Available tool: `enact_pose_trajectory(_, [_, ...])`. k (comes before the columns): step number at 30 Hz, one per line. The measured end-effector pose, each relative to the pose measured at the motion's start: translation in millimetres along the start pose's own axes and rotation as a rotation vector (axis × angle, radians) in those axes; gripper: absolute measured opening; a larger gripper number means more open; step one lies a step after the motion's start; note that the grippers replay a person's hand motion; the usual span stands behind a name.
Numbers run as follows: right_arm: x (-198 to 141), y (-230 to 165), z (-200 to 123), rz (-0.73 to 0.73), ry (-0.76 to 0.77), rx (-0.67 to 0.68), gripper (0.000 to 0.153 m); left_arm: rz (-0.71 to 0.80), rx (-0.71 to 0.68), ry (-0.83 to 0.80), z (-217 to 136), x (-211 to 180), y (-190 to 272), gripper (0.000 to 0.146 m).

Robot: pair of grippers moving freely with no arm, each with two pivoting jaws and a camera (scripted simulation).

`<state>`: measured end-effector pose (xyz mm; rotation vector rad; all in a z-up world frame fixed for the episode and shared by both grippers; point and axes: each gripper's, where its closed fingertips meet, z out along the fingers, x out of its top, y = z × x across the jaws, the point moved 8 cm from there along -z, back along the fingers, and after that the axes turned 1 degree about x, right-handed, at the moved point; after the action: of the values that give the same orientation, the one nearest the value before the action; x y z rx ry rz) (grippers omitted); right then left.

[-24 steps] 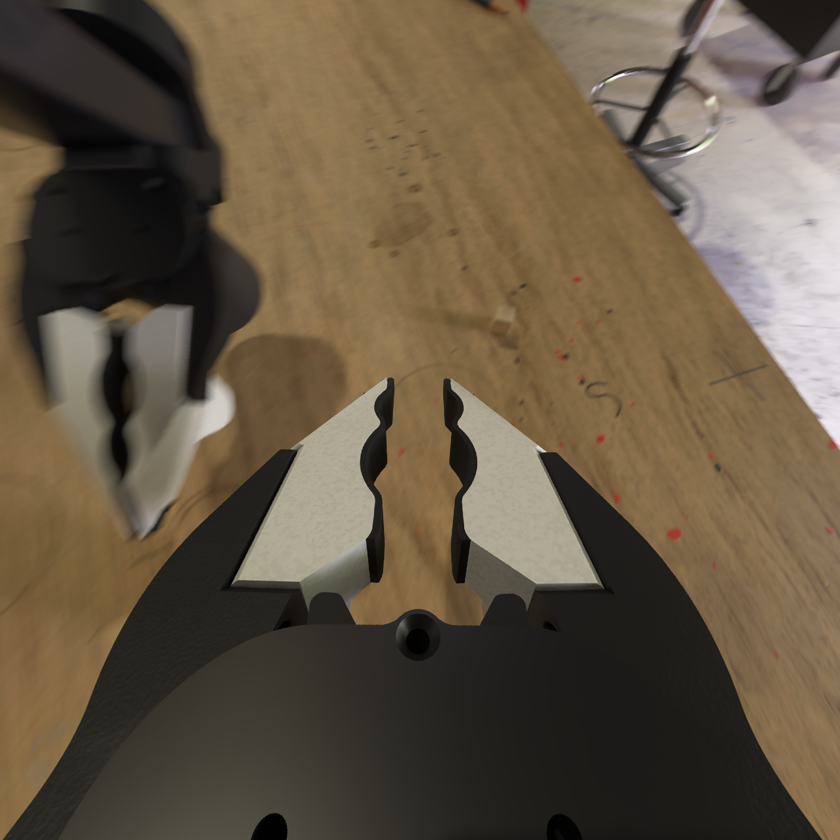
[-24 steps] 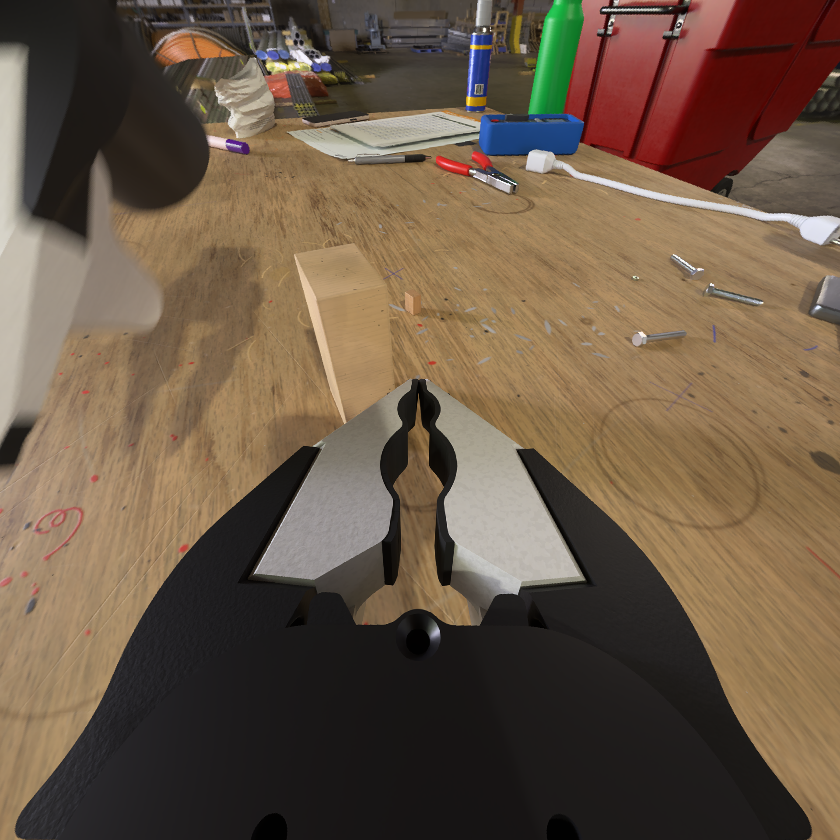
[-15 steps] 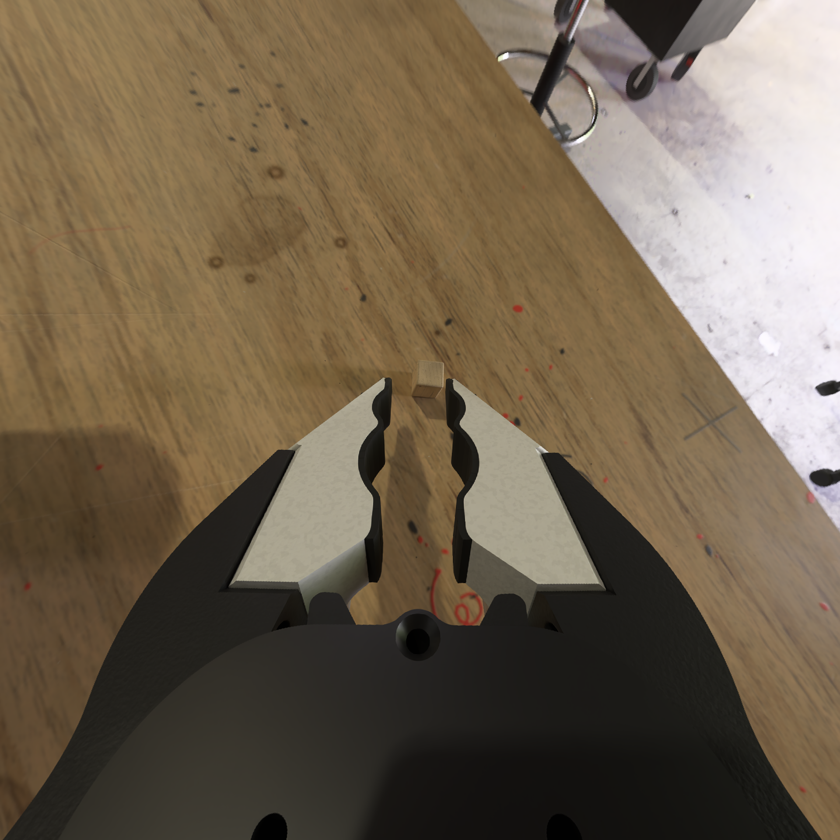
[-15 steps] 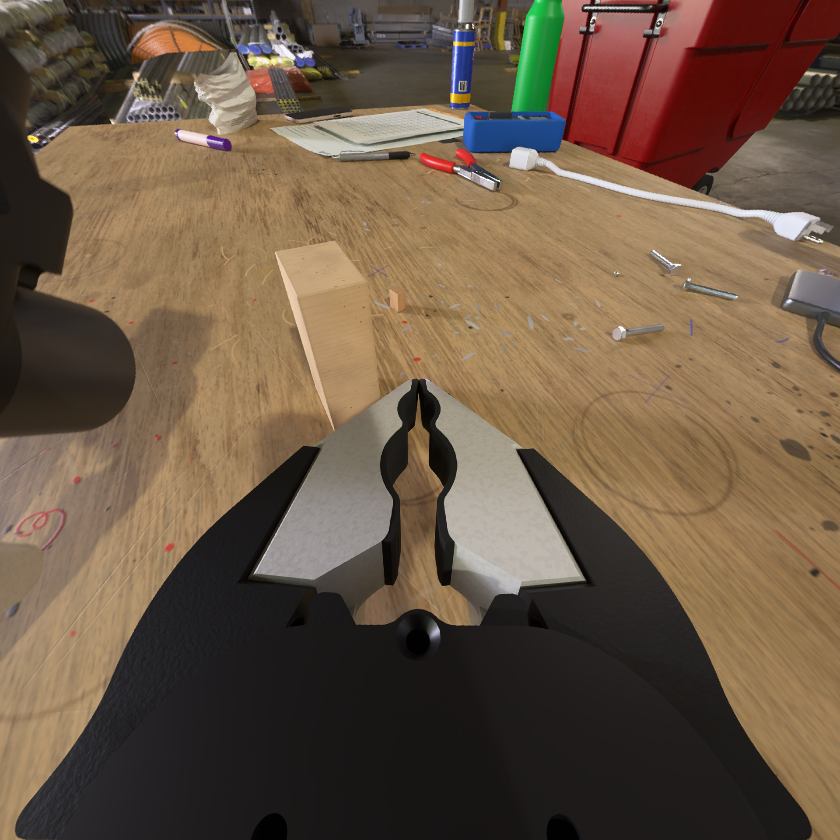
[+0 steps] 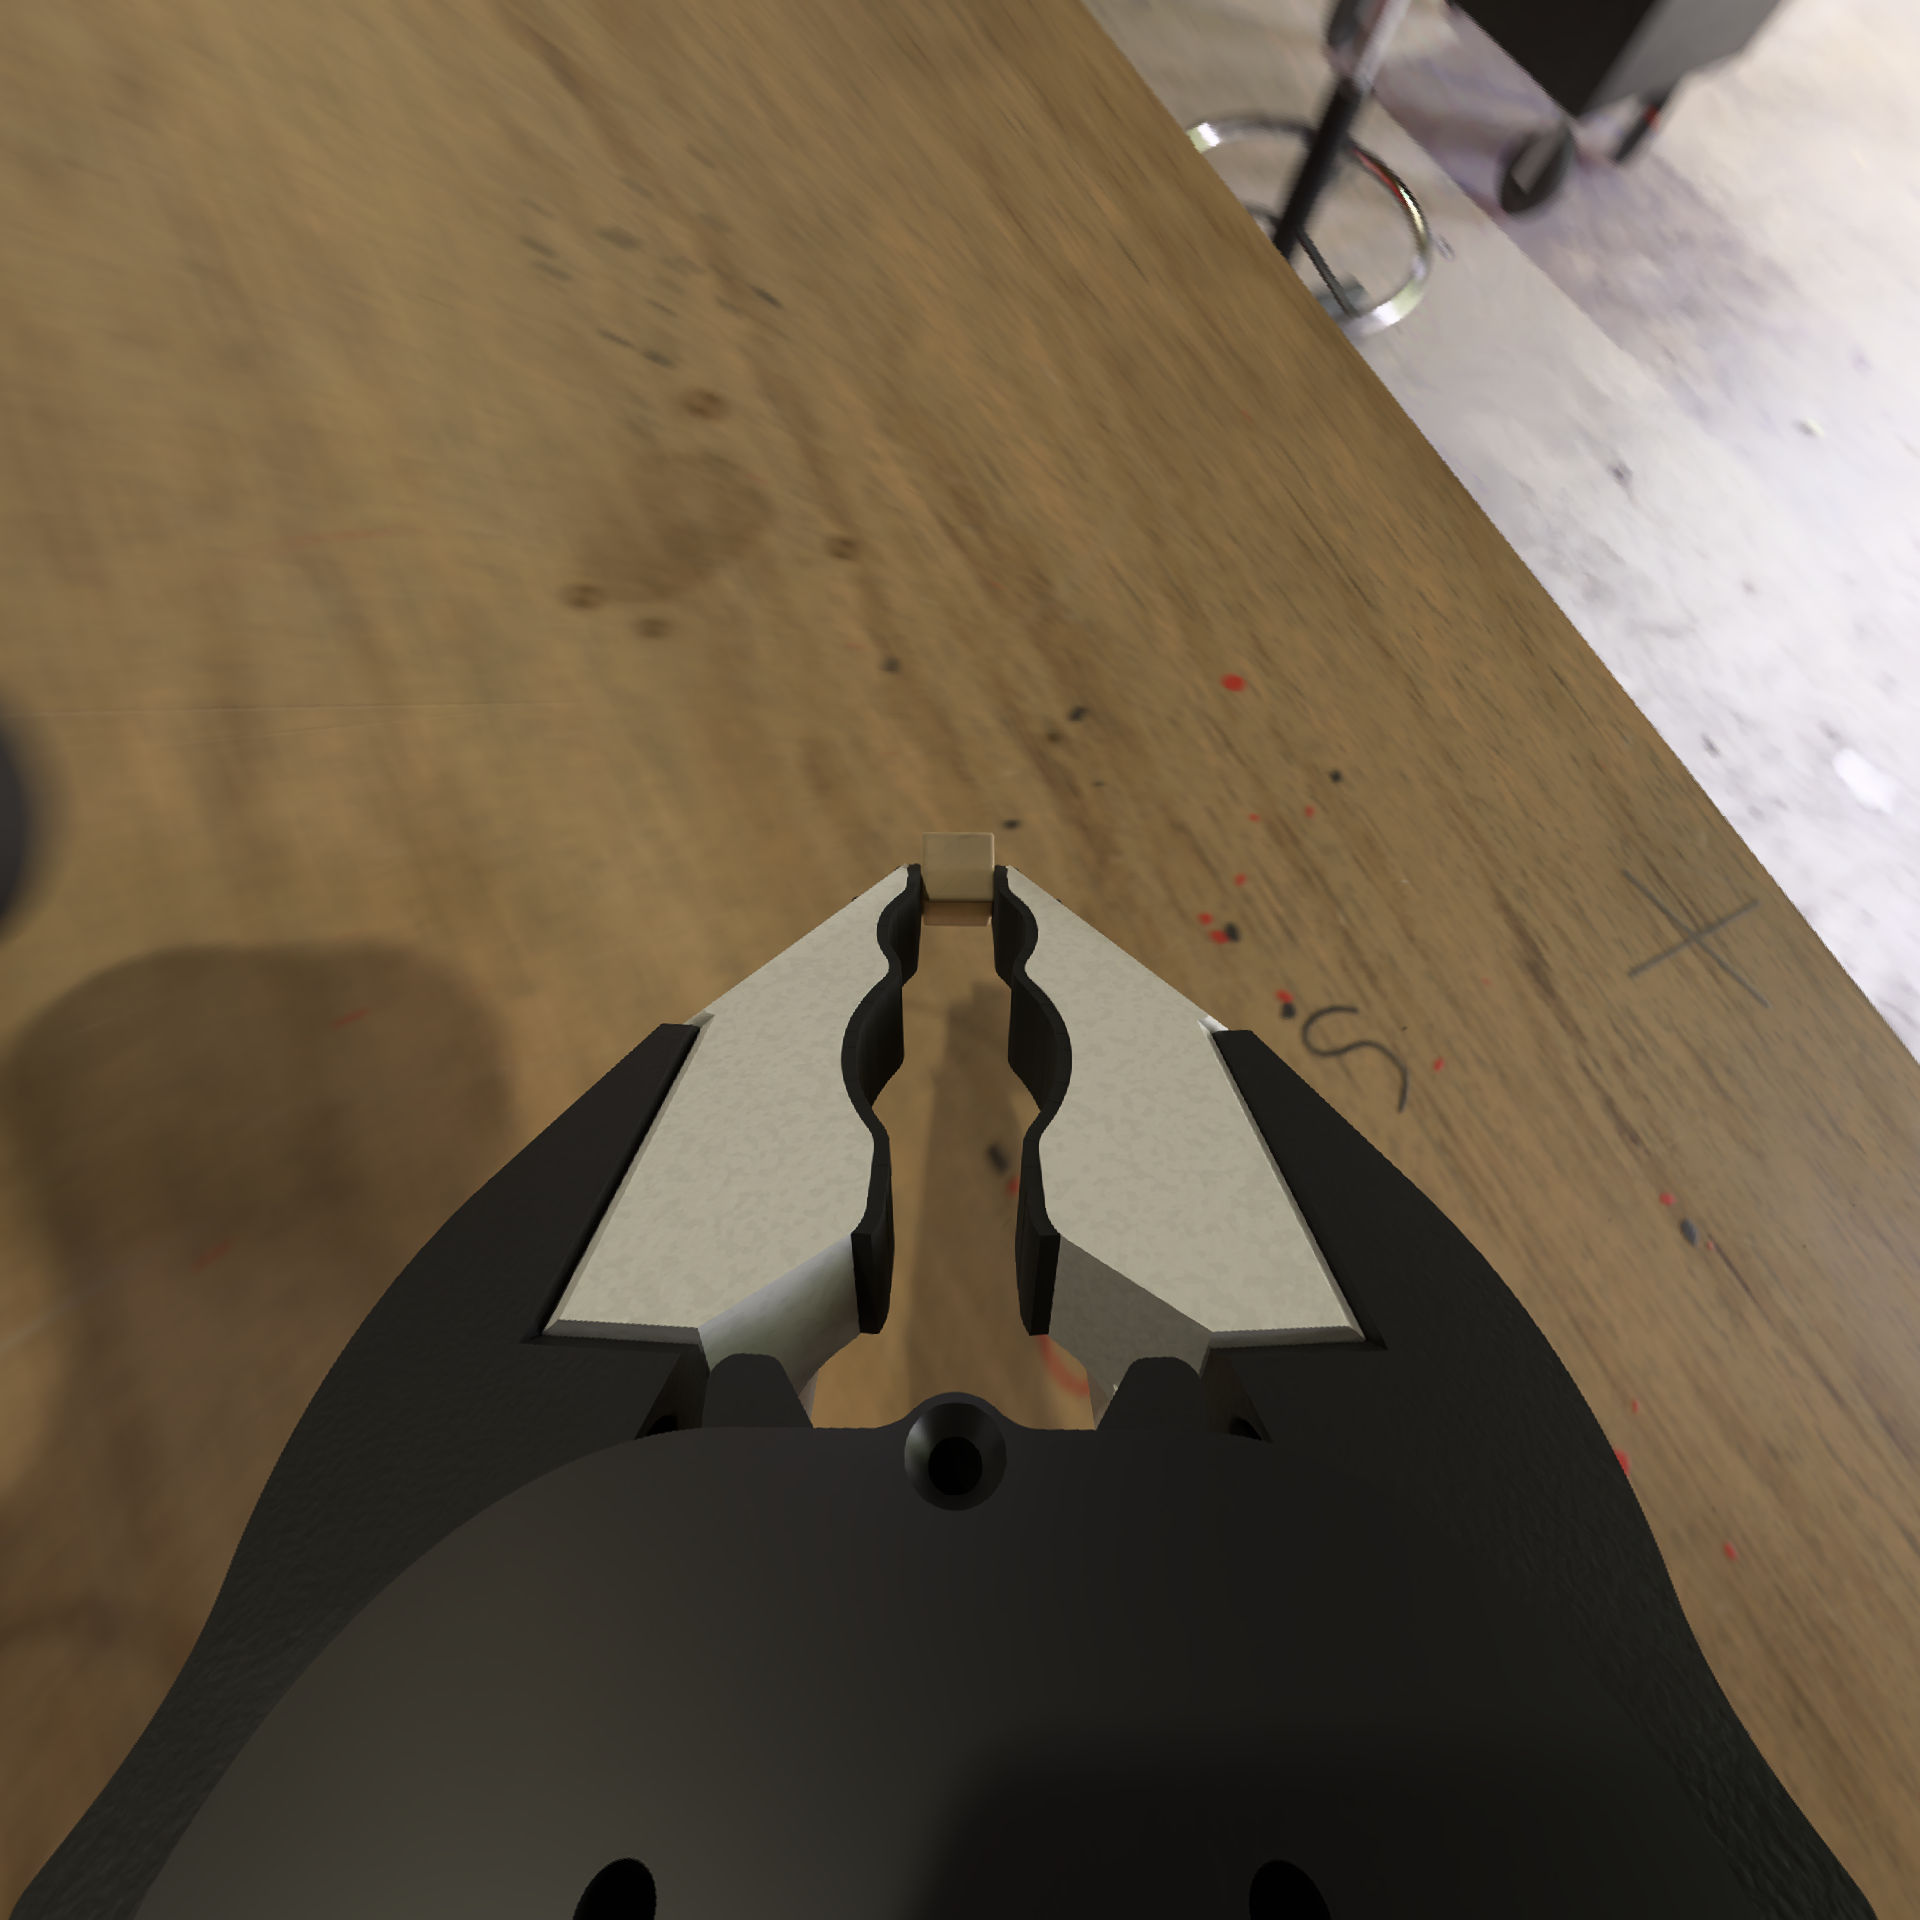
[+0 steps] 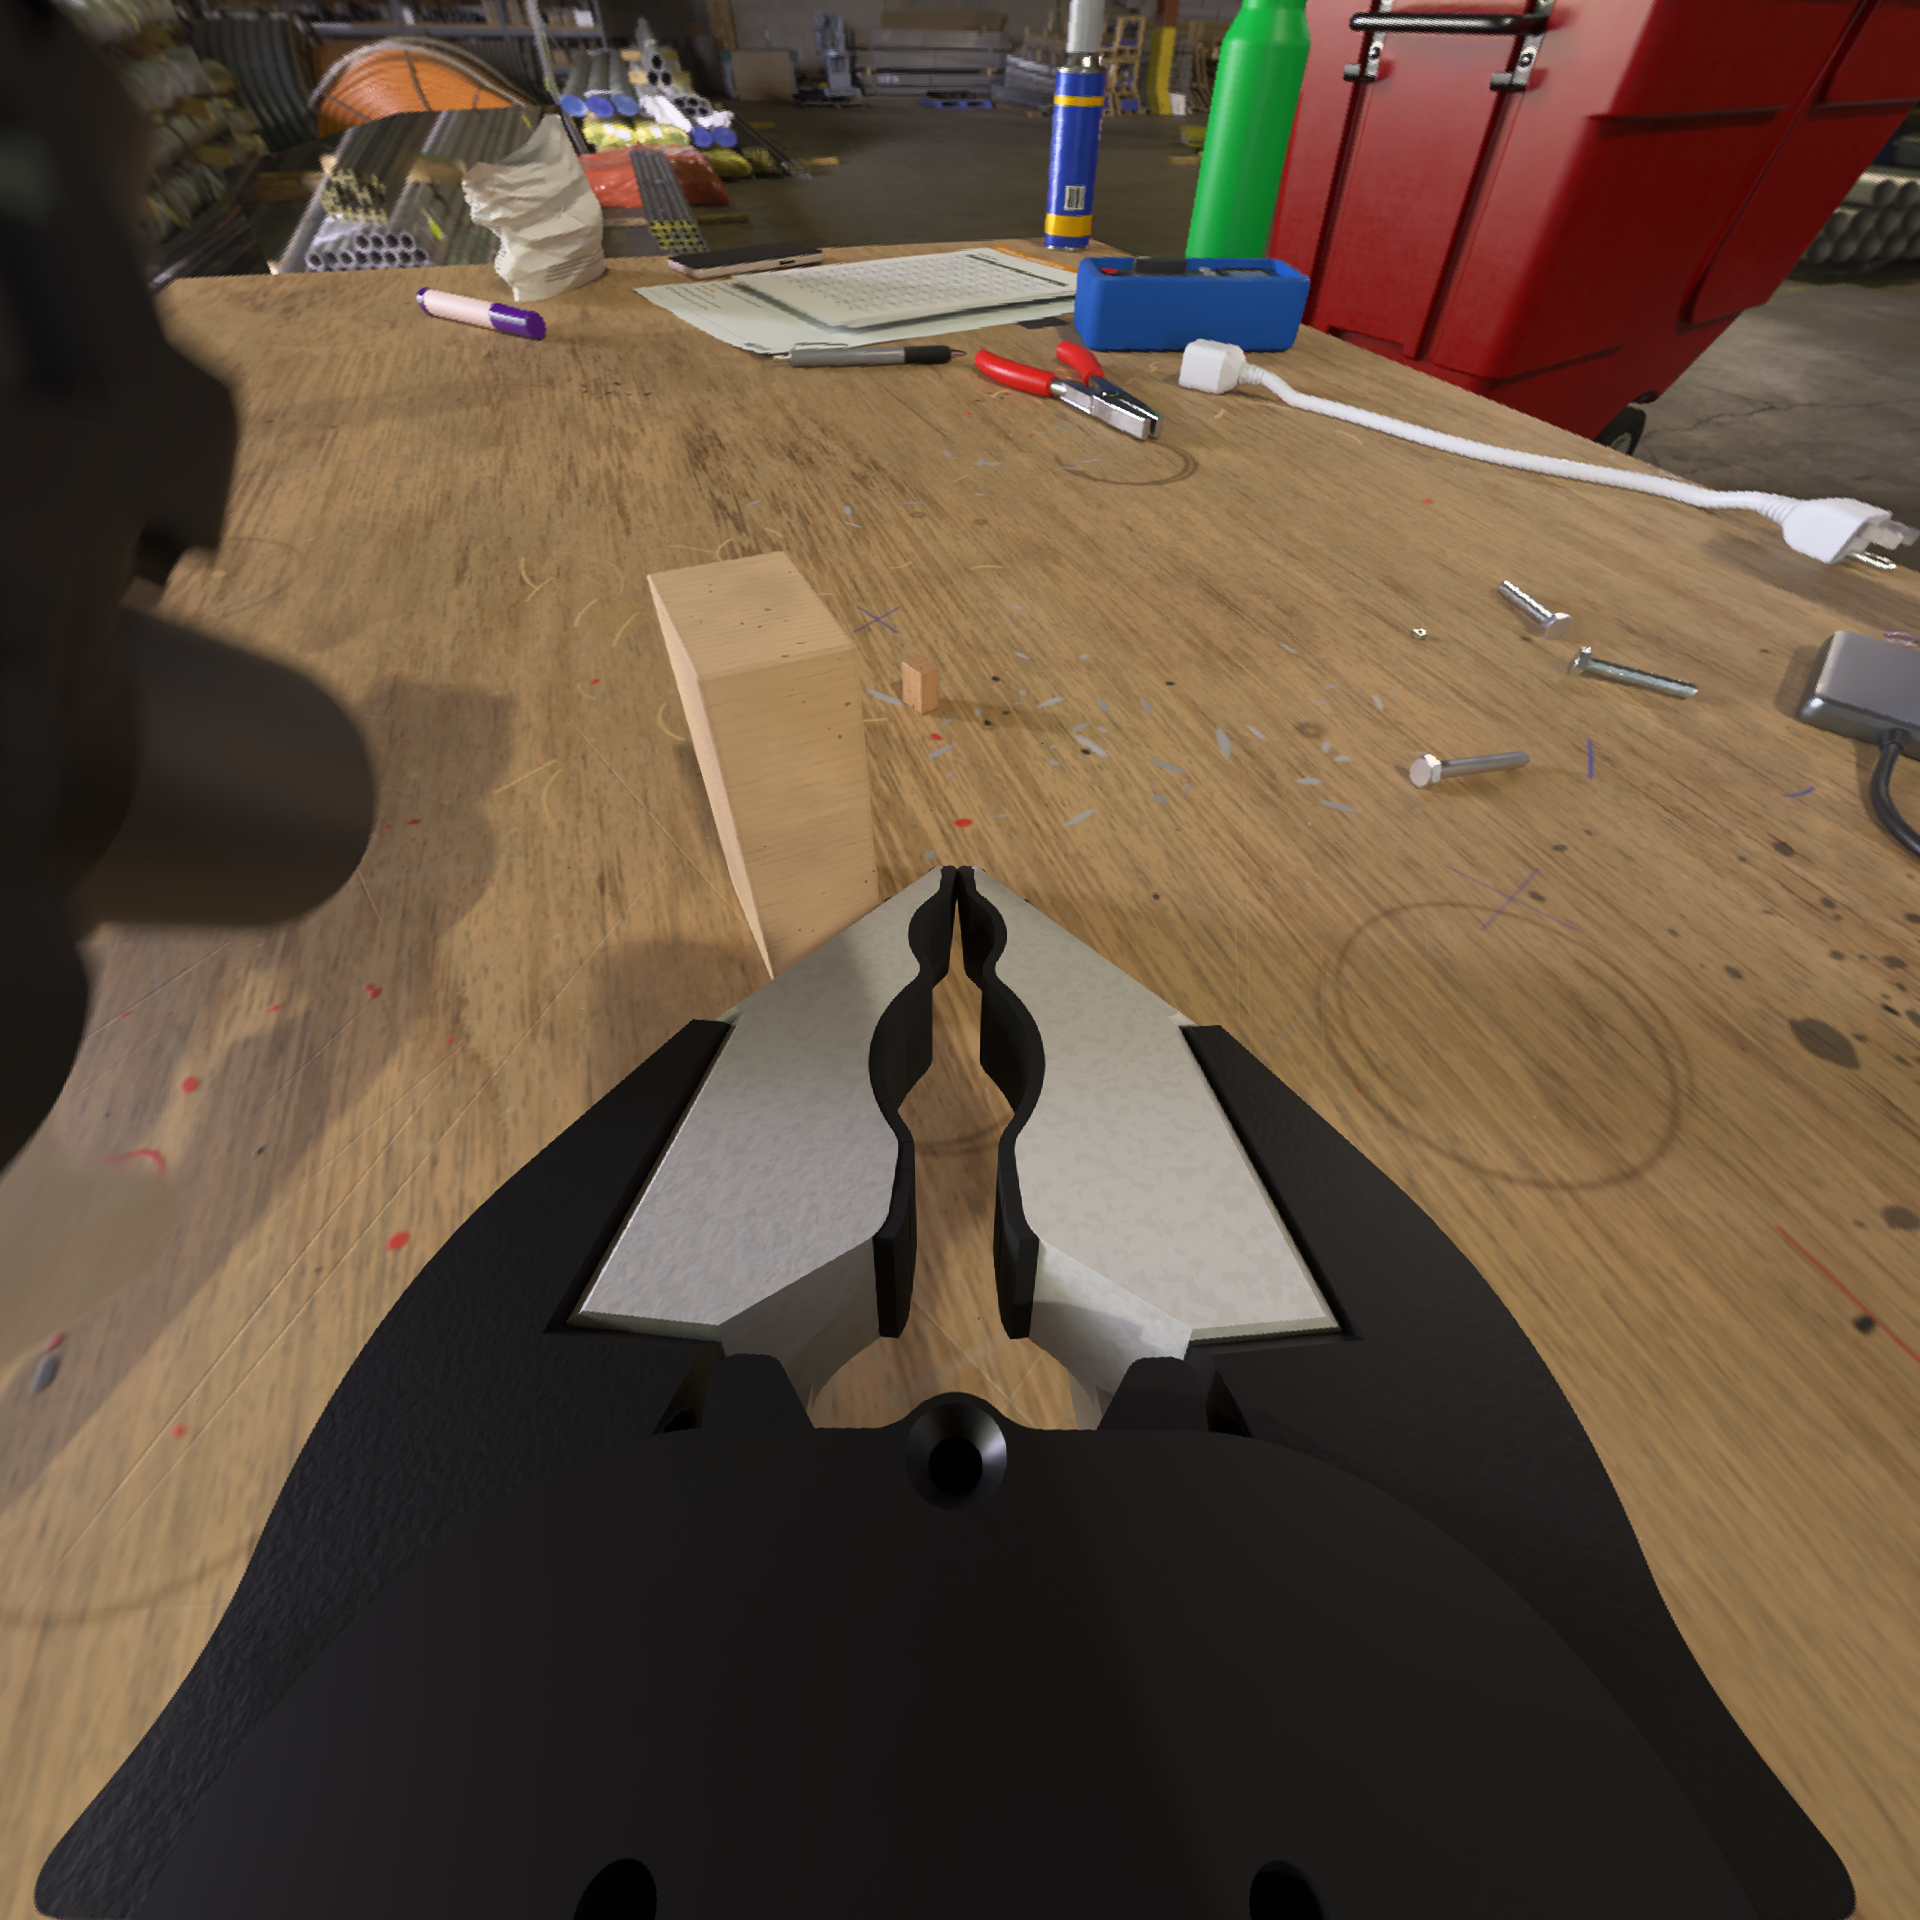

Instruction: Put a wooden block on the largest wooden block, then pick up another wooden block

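In the left wrist view, my left gripper (image 5: 958, 883) is shut on a small pale wooden block (image 5: 958, 871), pinched at the very fingertips over the wooden table (image 5: 520, 416). In the right wrist view, my right gripper (image 6: 956, 875) is shut and empty, low over the table. The largest wooden block (image 6: 774, 748) stands upright just ahead and left of its tips, close to them. Another small wooden block (image 6: 920, 687) lies beyond it to the right. The left gripper's dark body (image 6: 135, 644) is a blur at the left edge.
The table's edge (image 5: 1558, 665) runs diagonally at the right, with floor and a stool base (image 5: 1340, 218) beyond. Farther off lie bolts (image 6: 1465, 769), red pliers (image 6: 1070, 390), a blue box (image 6: 1190, 301), a white cable (image 6: 1507, 457), a marker (image 6: 483, 312) and a red container (image 6: 1558, 187).
My left gripper swung away from the right gripper, reached the small block and closed its fingers on it. The right gripper stayed shut and drifted only slightly.
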<state>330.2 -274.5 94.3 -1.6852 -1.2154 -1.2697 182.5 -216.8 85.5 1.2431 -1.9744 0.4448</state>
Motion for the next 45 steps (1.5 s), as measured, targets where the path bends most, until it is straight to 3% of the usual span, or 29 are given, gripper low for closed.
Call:
enact_pose_trajectory(4, [-0.8, -3.0, 1.3, -0.022, -0.010, 0.023, 0.000, -0.073, 0.230, 0.150, -76.1, -2.2, -28.4, 0.013])
enact_pose_trajectory(7, [-2.2, -7.7, 4.4, -0.042, -0.025, 0.060, 0.000, -0.146, 0.434, 0.162, -126.0, -20.1, -44.2, 0.013])
enact_pose_trajectory(11, [-1.8, -14.7, 7.2, -0.072, -0.019, 0.105, 0.000, -0.217, 0.569, 0.089, -152.8, -42.3, -54.3, 0.013])
enact_pose_trajectory(20, [0.0, -17.3, 5.8, -0.083, 0.014, 0.136, 0.000, -0.256, 0.604, 0.075, -182.0, -55.6, -55.1, 0.013])
enact_pose_trajectory(26, [2.1, -19.3, 4.6, -0.094, 0.044, 0.145, 0.000, -0.241, 0.594, 0.006, -180.2, -60.0, -54.9, 0.013])
enact_pose_trajectory(30, [2.8, -18.7, 4.0, -0.093, 0.053, 0.136, 0.000, -0.231, 0.587, 0.029, -188.2, -61.2, -51.1, 0.027])
enact_pose_trajectory(35, [3.7, -16.8, 2.7, -0.088, 0.064, 0.121, 0.000, -0.236, 0.641, 0.008, -208.0, -73.0, -48.9, 0.029])
enact_pose_trajectory(39, [3.7, -14.4, 2.2, -0.077, 0.061, 0.102, 0.000, -0.424, 0.750, -0.078, -237.7, -120.7, -58.8, 0.027])
enact_pose_trajectory(42, [2.6, -14.4, 3.0, -0.077, 0.051, 0.099, 0.000, -0.597, 0.679, -0.106, -238.0, -164.2, -68.1, 0.032])
enact_pose_trajectory(45, [1.3, -13.6, 3.6, -0.072, 0.042, 0.096, 0.000, -0.652, 0.601, -0.086, -225.3, -183.3, -74.7, 0.033])
